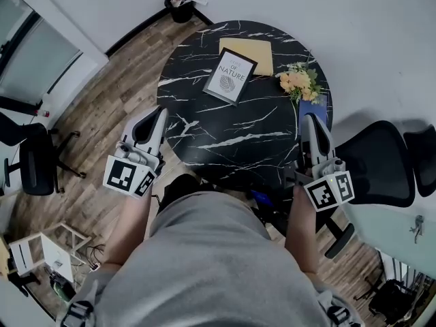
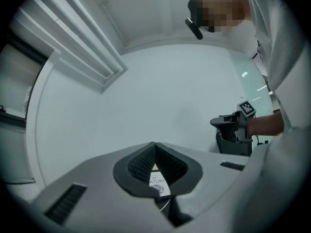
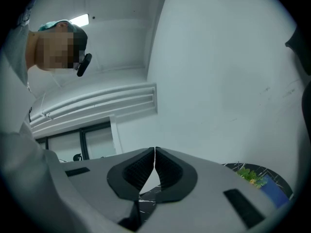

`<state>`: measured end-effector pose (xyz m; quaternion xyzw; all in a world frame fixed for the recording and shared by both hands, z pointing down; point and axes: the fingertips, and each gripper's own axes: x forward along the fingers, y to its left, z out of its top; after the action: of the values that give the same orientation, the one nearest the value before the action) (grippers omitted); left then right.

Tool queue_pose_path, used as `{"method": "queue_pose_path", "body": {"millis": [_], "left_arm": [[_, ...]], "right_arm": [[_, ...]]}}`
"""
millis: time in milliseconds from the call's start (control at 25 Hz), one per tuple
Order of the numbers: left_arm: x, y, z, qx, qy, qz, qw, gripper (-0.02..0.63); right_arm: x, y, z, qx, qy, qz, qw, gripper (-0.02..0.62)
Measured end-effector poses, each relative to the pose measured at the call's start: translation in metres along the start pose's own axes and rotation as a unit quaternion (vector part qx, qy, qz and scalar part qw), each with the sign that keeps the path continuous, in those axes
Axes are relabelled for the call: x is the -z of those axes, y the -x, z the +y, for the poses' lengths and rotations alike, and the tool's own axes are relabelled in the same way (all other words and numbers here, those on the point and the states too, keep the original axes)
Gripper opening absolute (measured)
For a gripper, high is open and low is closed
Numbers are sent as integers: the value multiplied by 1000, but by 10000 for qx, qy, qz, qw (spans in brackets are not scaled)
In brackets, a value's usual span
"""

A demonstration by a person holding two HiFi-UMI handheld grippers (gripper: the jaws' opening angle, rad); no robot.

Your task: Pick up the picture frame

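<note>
The picture frame (image 1: 230, 75), black-edged with a white print, lies flat on the far half of the round black marble table (image 1: 204, 142). Through the left gripper's shut jaws a sliver of the frame (image 2: 158, 182) shows. My left gripper (image 1: 155, 116) is over the table's near-left rim, jaws together, nothing in them. My right gripper (image 1: 313, 125) is at the near-right rim, also shut and holding nothing; its tips (image 3: 154, 152) meet in the right gripper view. Both point level toward the far wall, well short of the frame.
A yellow pad (image 1: 248, 53) lies under the frame's far corner. A bunch of orange flowers (image 1: 300, 82) and a blue book (image 1: 315, 107) sit at the table's right. A black office chair (image 1: 381, 162) stands to the right, another chair (image 1: 34, 159) to the left.
</note>
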<state>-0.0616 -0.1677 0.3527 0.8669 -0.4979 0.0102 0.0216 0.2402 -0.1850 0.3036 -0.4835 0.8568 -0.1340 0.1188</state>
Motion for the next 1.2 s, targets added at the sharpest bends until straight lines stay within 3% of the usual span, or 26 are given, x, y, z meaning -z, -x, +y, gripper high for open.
{"method": "queue_pose_path", "body": {"millis": [360,880,1200], "left_arm": [[-1,-4,-1,54,-12,39,10000,6],[-12,-22,1,549,-25,47,9985,6],[-15,-22,14,644,6,66,9979,6]], "right_arm": [[8,2,2,2,-93,48,9999,28],[3,0,10,267,-22,34,9996,28],[2,-9,18,370,20,47,9993,28]]}}
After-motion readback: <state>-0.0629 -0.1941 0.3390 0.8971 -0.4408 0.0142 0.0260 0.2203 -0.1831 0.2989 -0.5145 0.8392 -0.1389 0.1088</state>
